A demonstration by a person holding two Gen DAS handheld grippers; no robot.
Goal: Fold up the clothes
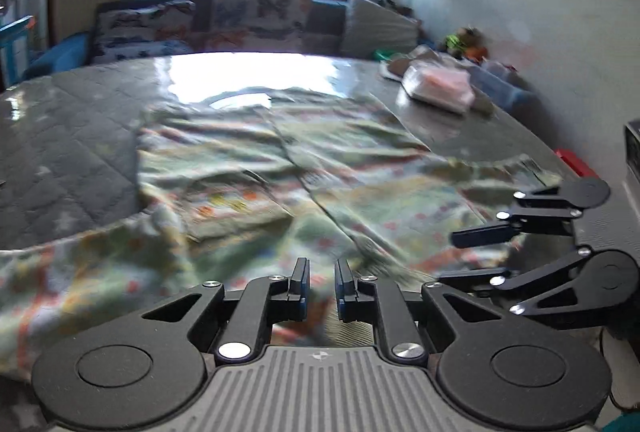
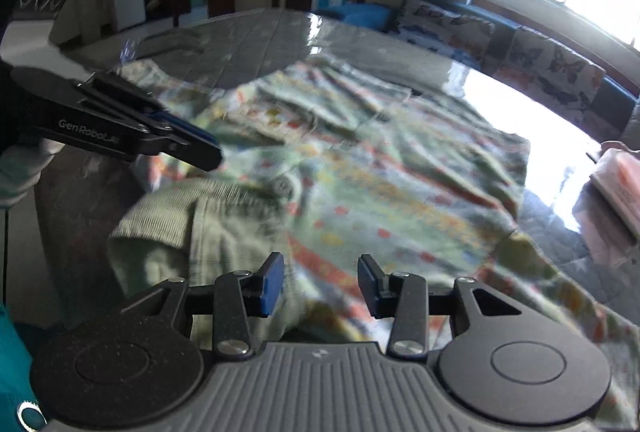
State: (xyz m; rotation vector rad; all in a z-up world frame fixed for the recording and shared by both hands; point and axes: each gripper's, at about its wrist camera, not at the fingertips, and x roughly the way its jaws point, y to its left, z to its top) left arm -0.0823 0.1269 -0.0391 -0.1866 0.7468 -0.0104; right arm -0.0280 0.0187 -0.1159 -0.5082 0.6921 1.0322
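Observation:
A pale green patterned garment (image 1: 280, 184) lies spread and wrinkled on the grey quilted table (image 1: 72, 152); it also shows in the right wrist view (image 2: 380, 168), with a ribbed green cuff or hem (image 2: 160, 216) at the near left. My left gripper (image 1: 322, 284) hovers low over the garment's near edge, its jaws a narrow gap apart with nothing between them. My right gripper (image 2: 320, 280) is open above the near hem, empty. Each gripper shows in the other's view: the right one (image 1: 472, 256) at right, the left one (image 2: 200, 148) at left.
A clear-wrapped package (image 1: 440, 88) and toys lie at the table's far right; the package edge also shows in the right wrist view (image 2: 620, 180). A cushioned bench with butterfly pillows (image 1: 224, 20) stands under the window. A red item (image 1: 576, 162) sits at the right edge.

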